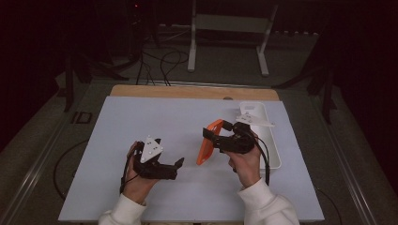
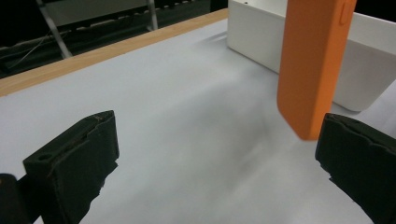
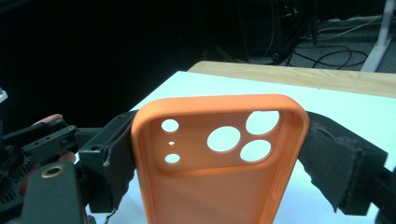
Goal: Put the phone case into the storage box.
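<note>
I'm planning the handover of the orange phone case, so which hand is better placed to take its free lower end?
Left. The left gripper is open, empty and aimed at the orange phone case, whose lower end hangs near its jaws. The right gripper already clamps the case's sides.

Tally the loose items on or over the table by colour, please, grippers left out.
Orange: 1, the phone case clamped across its width in the right gripper.
White: 1, the bin at the table's right edge.
Total: 2.

1 overhead, 2 tool-mounted close-ups
</note>
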`<state>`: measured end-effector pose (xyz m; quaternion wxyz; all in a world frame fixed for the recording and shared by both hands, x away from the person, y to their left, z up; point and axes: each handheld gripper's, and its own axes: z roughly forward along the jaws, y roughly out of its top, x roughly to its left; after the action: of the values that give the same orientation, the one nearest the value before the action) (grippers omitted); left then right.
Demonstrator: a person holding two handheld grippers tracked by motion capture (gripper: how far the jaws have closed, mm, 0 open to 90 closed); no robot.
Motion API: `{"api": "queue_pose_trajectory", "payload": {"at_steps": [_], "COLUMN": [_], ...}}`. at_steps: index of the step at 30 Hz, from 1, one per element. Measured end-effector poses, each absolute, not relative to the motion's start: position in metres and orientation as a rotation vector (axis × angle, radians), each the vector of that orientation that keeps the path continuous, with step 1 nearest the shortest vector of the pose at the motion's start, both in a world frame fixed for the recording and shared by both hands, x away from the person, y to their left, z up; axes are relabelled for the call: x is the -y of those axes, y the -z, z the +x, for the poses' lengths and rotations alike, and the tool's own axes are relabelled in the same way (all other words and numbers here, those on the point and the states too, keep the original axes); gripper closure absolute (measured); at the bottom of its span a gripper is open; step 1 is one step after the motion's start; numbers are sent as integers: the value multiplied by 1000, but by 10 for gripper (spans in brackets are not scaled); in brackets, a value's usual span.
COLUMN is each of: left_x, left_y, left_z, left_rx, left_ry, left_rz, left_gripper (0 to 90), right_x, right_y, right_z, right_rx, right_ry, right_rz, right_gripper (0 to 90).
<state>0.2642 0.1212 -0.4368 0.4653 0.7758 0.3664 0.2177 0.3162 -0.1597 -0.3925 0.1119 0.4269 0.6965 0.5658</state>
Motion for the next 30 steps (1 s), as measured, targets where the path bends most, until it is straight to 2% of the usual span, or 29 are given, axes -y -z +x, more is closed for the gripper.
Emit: {"api": "queue_pose_trajectory", "payload": {"at_steps": [30], "left_x": [-176], "left_y": [446], "left_z": [252], "left_rx": [-934], "left_ry": [-567], "left_rz": [1830], "left_gripper": [0], "right_x": [168], "right_y": [389], "right_z": [327], "right_rx": [-2023], "right_ry": [-1600], "right_rz": [1245], "right_gripper": [169]}}
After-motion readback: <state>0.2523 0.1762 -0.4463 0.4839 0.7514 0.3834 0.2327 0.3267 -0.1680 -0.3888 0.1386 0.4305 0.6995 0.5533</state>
